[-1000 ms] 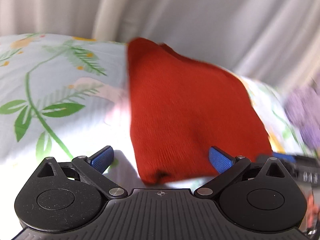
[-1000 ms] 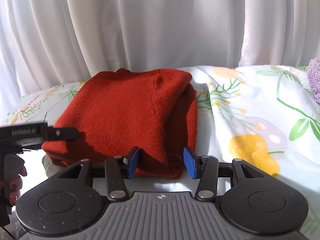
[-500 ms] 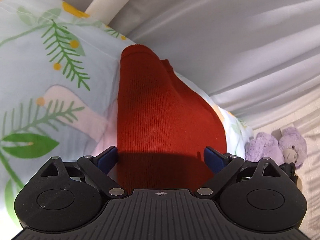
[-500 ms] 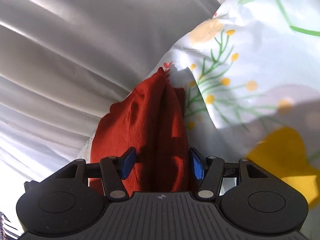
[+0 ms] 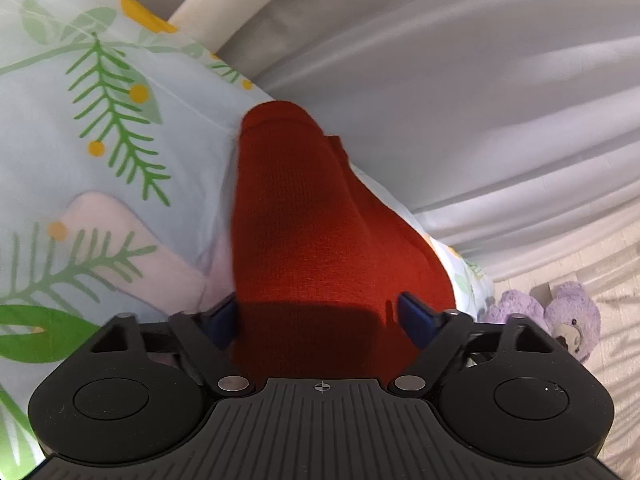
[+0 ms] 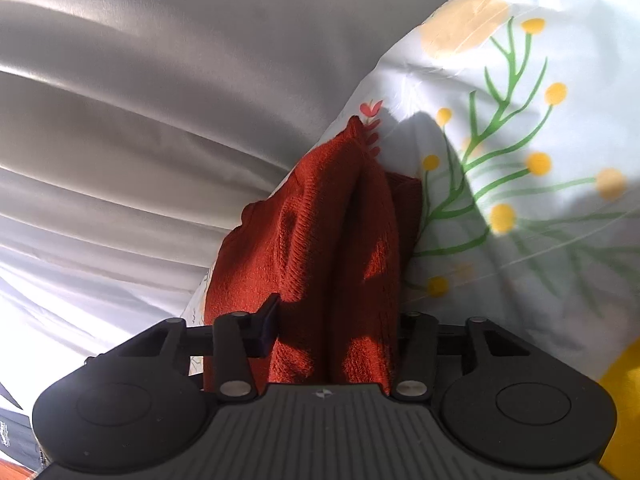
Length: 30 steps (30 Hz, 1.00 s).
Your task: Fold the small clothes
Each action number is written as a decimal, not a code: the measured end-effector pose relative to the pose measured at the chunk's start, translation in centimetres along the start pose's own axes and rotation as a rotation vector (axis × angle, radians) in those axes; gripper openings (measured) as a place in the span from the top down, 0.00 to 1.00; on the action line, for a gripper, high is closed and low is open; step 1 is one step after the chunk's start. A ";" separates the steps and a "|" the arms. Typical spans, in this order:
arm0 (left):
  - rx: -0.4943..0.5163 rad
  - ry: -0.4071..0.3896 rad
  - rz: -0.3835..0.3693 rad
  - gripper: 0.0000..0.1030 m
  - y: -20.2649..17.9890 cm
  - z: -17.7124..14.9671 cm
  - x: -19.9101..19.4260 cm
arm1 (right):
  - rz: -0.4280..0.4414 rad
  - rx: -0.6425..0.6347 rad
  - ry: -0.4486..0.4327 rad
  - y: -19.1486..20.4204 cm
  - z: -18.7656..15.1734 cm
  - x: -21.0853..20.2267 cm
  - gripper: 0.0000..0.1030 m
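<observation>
Now both grippers are at the red knitted garment (image 5: 320,240), which lies folded into a thick bundle on the flowery bed sheet (image 5: 80,168), close to the white curtain (image 5: 460,80). The left gripper (image 5: 316,316) has the bundle's near end between its blue fingers (image 5: 416,316) — they are closing in, and the pads look right at the cloth, but I can't tell if they squeeze it yet. The right gripper (image 6: 336,320) is closing too, and its fingers (image 6: 268,324) already press the folds from both sides, so it looks to have a hold. To do this step well, I think both should take all the layers at once, deep enough that no layer slips out, then lift together so the fold stays neat. A second ago the bundle lay flat and wide in front of both cameras with the fingers spread wider; since then both grippers have tipped sideways and come right up to its ends. A purple teddy (image 5: 568,320) sits off to the side.
</observation>
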<state>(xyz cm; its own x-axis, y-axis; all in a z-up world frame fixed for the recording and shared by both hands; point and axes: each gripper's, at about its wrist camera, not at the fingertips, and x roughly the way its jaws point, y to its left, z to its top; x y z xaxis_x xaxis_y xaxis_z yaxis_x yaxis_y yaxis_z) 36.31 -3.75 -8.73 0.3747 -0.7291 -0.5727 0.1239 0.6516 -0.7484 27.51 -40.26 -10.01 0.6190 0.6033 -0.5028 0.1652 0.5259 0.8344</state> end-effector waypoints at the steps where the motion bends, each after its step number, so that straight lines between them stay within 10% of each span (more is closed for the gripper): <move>1: -0.009 0.000 0.007 0.30 0.2 0.0 -0.1 | 0.000 0.000 -0.001 0.1 0.0 0.3 0.59; 12: 0.016 -0.034 -0.014 0.53 -0.4 -0.6 -1.4 | 0.044 -0.020 -0.024 2.0 -0.8 0.6 0.65; 30: 0.030 -0.174 -0.062 0.55 -2.4 -3.2 -10.9 | 0.162 -0.105 0.003 8.6 -4.2 -0.4 0.68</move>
<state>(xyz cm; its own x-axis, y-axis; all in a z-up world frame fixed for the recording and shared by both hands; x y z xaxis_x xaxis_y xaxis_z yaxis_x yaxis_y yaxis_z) 29.03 1.94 -1.76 0.5185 -0.7224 -0.4574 0.1782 0.6145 -0.7685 25.43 -33.45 -3.63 0.6289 0.6865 -0.3649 -0.0173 0.4815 0.8763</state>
